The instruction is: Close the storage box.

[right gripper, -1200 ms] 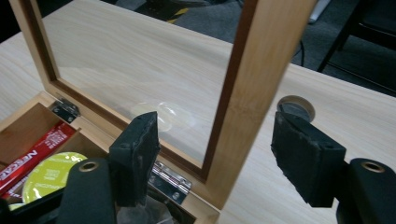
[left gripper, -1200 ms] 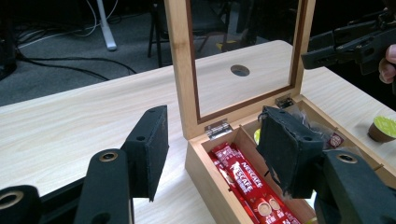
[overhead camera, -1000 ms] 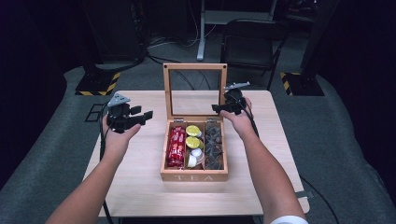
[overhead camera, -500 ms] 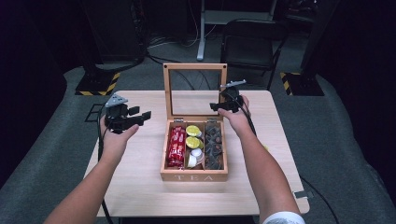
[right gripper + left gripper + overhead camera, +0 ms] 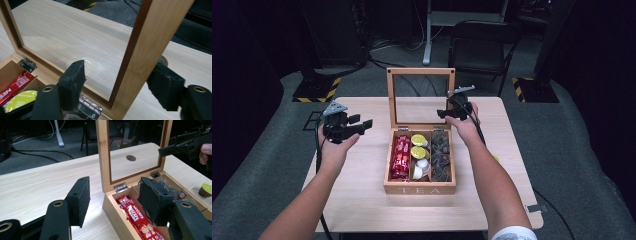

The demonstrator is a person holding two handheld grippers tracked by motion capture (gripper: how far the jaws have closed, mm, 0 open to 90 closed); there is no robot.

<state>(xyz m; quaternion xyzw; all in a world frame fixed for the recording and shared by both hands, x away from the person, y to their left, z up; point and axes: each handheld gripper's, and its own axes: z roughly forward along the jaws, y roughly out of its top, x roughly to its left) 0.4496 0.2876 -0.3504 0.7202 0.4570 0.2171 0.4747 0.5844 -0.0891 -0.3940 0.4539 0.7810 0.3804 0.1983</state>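
An open wooden tea box (image 5: 419, 190) sits mid-table, its glass-paned lid (image 5: 420, 71) standing upright. Inside lie red sachets (image 5: 401, 156), yellow-green capsules (image 5: 418, 145) and dark tea bags (image 5: 441, 155). My right gripper (image 5: 447, 111) is at the lid's right edge. In the right gripper view its jaws (image 5: 120, 72) straddle the lid's wooden side rail (image 5: 147, 37) and have just been closing, but the left pad (image 5: 75, 77) still stands apart from the rail. My left gripper (image 5: 361, 121) hovers left of the box, open and empty (image 5: 115, 197).
The light wooden table (image 5: 362, 200) has free surface on both sides of the box. A round hole (image 5: 130, 158) in the tabletop shows through the lid's glass. Behind the table stand a black chair (image 5: 482, 47) and hazard-striped bases (image 5: 317, 90).
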